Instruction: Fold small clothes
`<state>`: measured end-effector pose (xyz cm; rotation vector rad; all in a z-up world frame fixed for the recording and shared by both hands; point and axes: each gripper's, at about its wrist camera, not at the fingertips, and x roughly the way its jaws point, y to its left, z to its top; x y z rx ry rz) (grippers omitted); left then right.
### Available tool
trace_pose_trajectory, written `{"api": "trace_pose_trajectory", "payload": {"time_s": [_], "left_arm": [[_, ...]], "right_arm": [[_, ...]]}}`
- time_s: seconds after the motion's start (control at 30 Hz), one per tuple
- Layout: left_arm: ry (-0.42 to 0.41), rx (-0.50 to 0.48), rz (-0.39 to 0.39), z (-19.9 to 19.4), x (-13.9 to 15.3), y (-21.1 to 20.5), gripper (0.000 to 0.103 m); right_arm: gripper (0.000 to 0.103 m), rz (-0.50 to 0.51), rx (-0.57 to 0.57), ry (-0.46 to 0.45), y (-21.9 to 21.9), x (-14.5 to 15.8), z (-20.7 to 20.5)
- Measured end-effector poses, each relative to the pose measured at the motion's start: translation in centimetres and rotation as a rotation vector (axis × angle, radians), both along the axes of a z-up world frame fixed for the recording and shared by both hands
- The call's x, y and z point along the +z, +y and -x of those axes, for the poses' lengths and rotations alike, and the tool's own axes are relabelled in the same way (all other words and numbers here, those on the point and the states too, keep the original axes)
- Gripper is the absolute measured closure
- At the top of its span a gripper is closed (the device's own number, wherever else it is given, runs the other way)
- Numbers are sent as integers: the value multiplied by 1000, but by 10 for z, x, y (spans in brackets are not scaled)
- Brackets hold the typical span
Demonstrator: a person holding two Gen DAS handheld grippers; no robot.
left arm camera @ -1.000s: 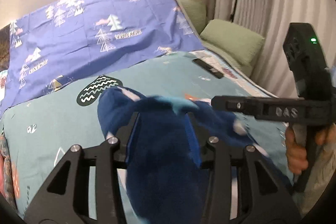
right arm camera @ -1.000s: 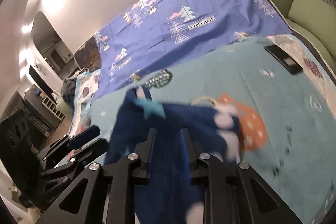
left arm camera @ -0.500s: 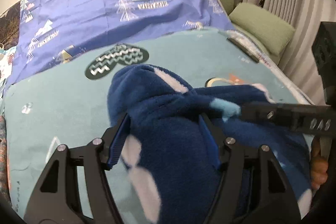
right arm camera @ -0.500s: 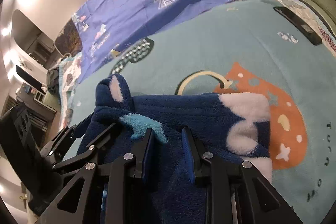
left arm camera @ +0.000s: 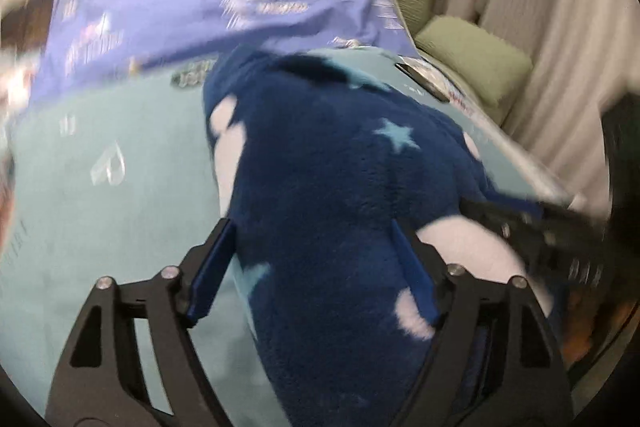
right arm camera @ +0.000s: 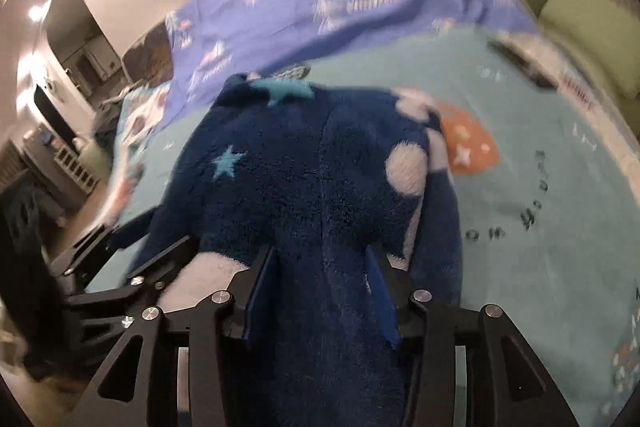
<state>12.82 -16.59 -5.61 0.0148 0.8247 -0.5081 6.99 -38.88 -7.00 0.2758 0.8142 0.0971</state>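
A dark blue fleece garment (left arm camera: 340,167) with white spots and pale blue stars lies bunched on the teal blanket (left arm camera: 100,195). My left gripper (left arm camera: 316,267) straddles its near end and its jaws are opening. The left pad stands off the fleece and the right pad brushes it. My right gripper (right arm camera: 320,291) sits over the same garment (right arm camera: 300,167). Its jaws are opening too, with fleece lying loose between them. Each gripper shows blurred in the other's view: the right gripper (left arm camera: 540,227) and the left gripper (right arm camera: 132,255).
A purple tree-print sheet (left arm camera: 248,11) covers the far half of the bed. Green pillows (left arm camera: 476,55) and a curtain (left arm camera: 560,7) stand at the right. A dark flat device (right arm camera: 516,63) lies on the blanket's far right. Furniture (right arm camera: 68,163) lines the room at the left.
Both grippers came down and forward with the garment, which now rests on the blanket. Both pairs of jaws have widened, the left most, and the pinched fleece is loose.
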Motion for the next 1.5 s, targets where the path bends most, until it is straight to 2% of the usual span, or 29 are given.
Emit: {"api": "trace_pose_trajectory", "payload": {"time_s": [0.1,0.17,0.23,0.3,0.33,0.4,0.47,0.53,0.67,0.7,0.77,0.83,0.9,1.13,1.4,1.5], "left_arm": [[-25,2,-7,18,16,8,24],[-46,-8,-15,36,23,12,25],[-52,-36,19,60,25,20,25],[-54,-57,33,77,20,26,24],[-51,-60,8,78,14,23,23],[-31,-64,-67,74,-12,12,12],[-14,-45,-38,71,-21,16,7],[28,-22,6,68,-18,22,8],[-45,-36,-5,86,1,28,10],[-59,-44,2,91,6,31,10],[-68,-48,22,98,11,36,10],[-63,-58,32,99,14,39,10],[-60,-48,22,98,13,39,10],[-13,-31,53,92,8,39,10],[-19,-41,50,80,8,35,10],[9,-46,74,67,5,36,8]], "right_arm": [[57,-21,-21,-10,-2,21,20],[57,-42,6,-53,-4,35,45],[57,-63,54,-82,-3,41,70],[57,-86,128,-79,3,35,91],[56,-85,147,-46,7,24,95],[57,-73,123,34,9,-1,91],[57,-94,97,42,8,-19,84],[57,-75,79,34,11,-11,86],[56,-77,83,10,12,4,98],[55,-93,84,-5,7,8,102],[42,-143,81,-67,-5,18,109],[24,-159,52,-99,-20,26,119],[19,-142,5,-92,-31,27,118],[18,-191,-82,-22,-61,11,102],[17,-202,-22,11,-66,2,69],[16,-247,8,42,-68,-10,54]]}}
